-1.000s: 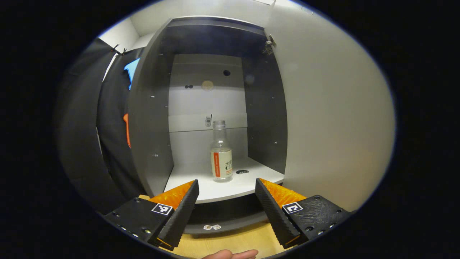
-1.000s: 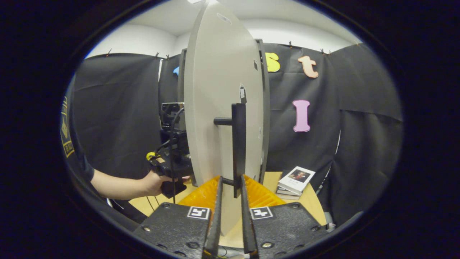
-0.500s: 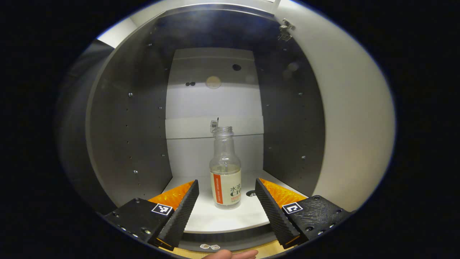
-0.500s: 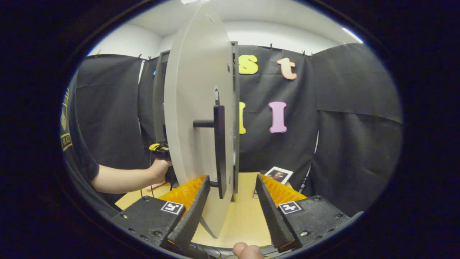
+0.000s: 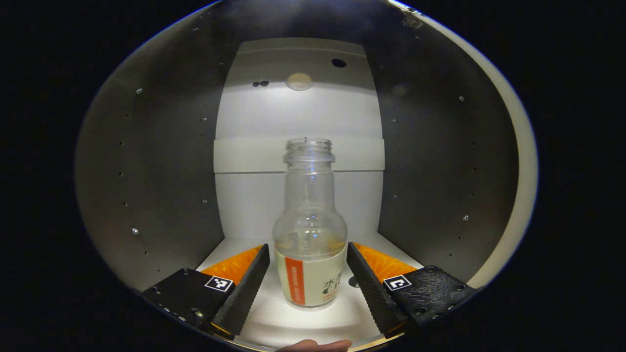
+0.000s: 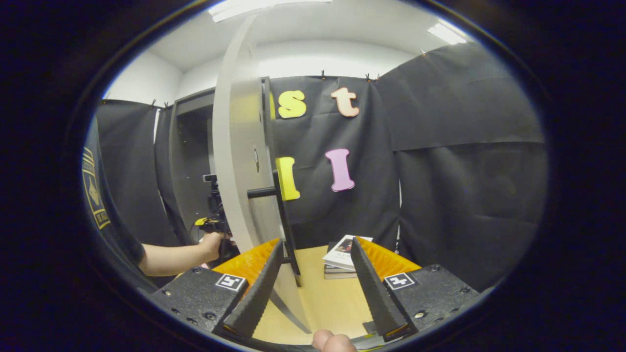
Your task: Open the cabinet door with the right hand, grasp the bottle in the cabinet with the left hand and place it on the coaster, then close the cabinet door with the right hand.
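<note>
A clear glass bottle [image 5: 309, 239] with a white and orange label stands upright and uncapped on the cabinet's white floor [image 5: 313, 320]. My left gripper [image 5: 308, 254] is inside the cabinet, open, with one finger on each side of the bottle's lower body, close to the glass. In the right gripper view the pale cabinet door [image 6: 239, 161] stands swung open, its dark bar handle [image 6: 283, 215] just left of centre. My right gripper [image 6: 315, 247] is open, drawn back from the handle and holding nothing. To the left of the door, a hand [image 6: 212, 242] holds the other gripper reaching into the cabinet.
The cabinet's grey side walls [image 5: 161, 181] close in on both sides of the left gripper. A wooden tabletop [image 6: 327, 293] lies below the door. A small stack of books [image 6: 345, 254] sits on it, to the right of the door. Black cloth hangs behind.
The right gripper opened, released the door handle and drew back. The left gripper moved forward into the cabinet until its fingers flank the bottle.
</note>
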Available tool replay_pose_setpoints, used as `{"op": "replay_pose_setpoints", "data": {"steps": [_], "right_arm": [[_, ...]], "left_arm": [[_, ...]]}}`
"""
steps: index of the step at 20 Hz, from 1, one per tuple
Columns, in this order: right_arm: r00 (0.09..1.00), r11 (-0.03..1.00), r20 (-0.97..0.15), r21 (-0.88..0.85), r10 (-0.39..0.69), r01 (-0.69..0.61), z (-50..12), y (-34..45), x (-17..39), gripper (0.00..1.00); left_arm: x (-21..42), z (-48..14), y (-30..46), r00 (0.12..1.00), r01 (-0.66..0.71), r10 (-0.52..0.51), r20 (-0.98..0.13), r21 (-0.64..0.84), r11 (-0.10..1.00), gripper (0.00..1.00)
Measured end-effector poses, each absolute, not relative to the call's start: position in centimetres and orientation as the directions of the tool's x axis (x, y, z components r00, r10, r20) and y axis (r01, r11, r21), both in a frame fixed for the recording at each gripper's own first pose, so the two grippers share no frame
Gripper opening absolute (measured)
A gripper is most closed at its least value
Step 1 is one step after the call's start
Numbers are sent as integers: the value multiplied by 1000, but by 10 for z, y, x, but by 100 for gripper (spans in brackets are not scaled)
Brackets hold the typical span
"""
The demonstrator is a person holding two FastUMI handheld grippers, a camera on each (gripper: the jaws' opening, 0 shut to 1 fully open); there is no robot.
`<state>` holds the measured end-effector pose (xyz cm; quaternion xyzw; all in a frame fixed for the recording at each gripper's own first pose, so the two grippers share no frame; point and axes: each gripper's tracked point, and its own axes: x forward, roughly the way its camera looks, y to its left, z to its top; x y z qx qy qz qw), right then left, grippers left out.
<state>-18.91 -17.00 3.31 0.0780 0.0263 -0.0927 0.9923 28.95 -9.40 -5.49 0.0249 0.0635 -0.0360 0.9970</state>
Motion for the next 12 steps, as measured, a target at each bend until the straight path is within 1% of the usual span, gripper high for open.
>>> {"op": "replay_pose_setpoints", "data": {"steps": [1, 2, 3, 4, 5, 6, 8, 12], "right_arm": [[974, 968, -91, 124, -208, 218, 27, -176, -189, 89], [970, 966, -100, 107, -223, 234, 26, -182, -189, 89], [970, 965, -98, 113, -224, 235, 28, -184, -188, 89], [972, 965, -97, 130, -216, 228, 27, -179, -188, 89], [974, 965, -93, 145, -205, 217, 28, -176, -188, 89], [976, 966, -89, 154, -198, 209, 28, -176, -188, 89], [974, 962, -82, 157, -211, 222, 28, -182, -188, 89], [977, 962, -72, 174, -198, 208, 31, -181, -189, 89]], "left_arm": [[290, -57, -96, 988, 77, -70, -138, 45, 996, 96], [292, -55, -95, 990, 67, -61, -128, 42, 997, 100], [300, -52, -92, 993, 50, -46, -106, 38, 998, 88], [294, -46, -90, 995, 38, -35, -88, 33, 999, 75], [289, -38, -92, 996, 42, -40, -75, 26, 999, 75], [285, -32, -90, 997, 42, -40, -65, 24, 999, 73], [276, -23, -87, 997, 52, -51, -51, 21, 998, 72], [251, -2, -78, 997, 71, -71, -34, 17, 997, 73]]}}
